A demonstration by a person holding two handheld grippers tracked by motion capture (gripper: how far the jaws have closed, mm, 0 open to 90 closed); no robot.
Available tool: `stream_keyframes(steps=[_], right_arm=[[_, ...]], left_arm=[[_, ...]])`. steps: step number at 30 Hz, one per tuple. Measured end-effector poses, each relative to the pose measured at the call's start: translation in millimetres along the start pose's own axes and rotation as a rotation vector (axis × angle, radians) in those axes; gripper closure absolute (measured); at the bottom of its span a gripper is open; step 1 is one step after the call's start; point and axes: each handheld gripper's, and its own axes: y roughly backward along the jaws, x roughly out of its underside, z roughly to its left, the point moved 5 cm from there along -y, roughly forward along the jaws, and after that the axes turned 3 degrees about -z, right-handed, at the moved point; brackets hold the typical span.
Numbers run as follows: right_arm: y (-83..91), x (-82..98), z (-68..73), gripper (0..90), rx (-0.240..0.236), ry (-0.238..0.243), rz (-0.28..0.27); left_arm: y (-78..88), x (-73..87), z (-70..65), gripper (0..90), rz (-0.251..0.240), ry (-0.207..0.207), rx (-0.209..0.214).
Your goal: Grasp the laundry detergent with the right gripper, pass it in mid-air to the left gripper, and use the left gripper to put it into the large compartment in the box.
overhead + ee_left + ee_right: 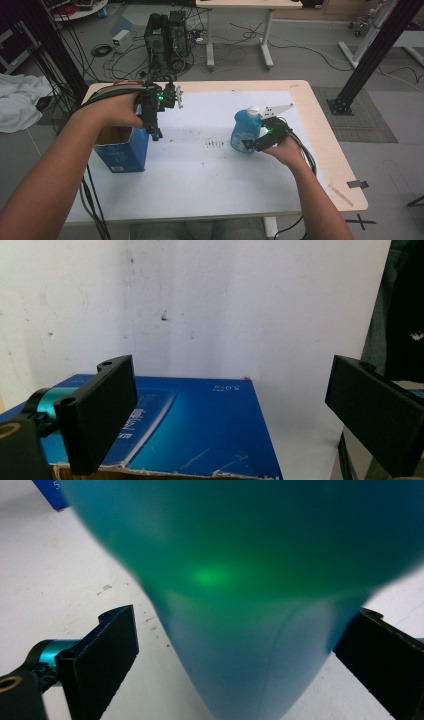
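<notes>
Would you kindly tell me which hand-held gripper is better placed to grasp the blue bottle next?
The right hand-held gripper. Its open jaws already flank the blue bottle, with a gap on each side. The left hand-held gripper hangs open over the blue box, far from the bottle.

Bottle (245, 131): translucent blue, white cap. Carton (121, 150): blue, white print, brown cardboard inside. Table (210, 170): white mat with dark specks, pale wood edge. Gripper jaws: black.
</notes>
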Motion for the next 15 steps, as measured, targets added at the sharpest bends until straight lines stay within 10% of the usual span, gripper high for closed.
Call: stream_keyframes(steps=[15], right_arm=[[-3.5,-1.9,1.2,3.4,0.000,0.000,-0.023]], left_arm=[[-2.0,3.9,1.0,6.3,0.013,0.003,-0.002]])
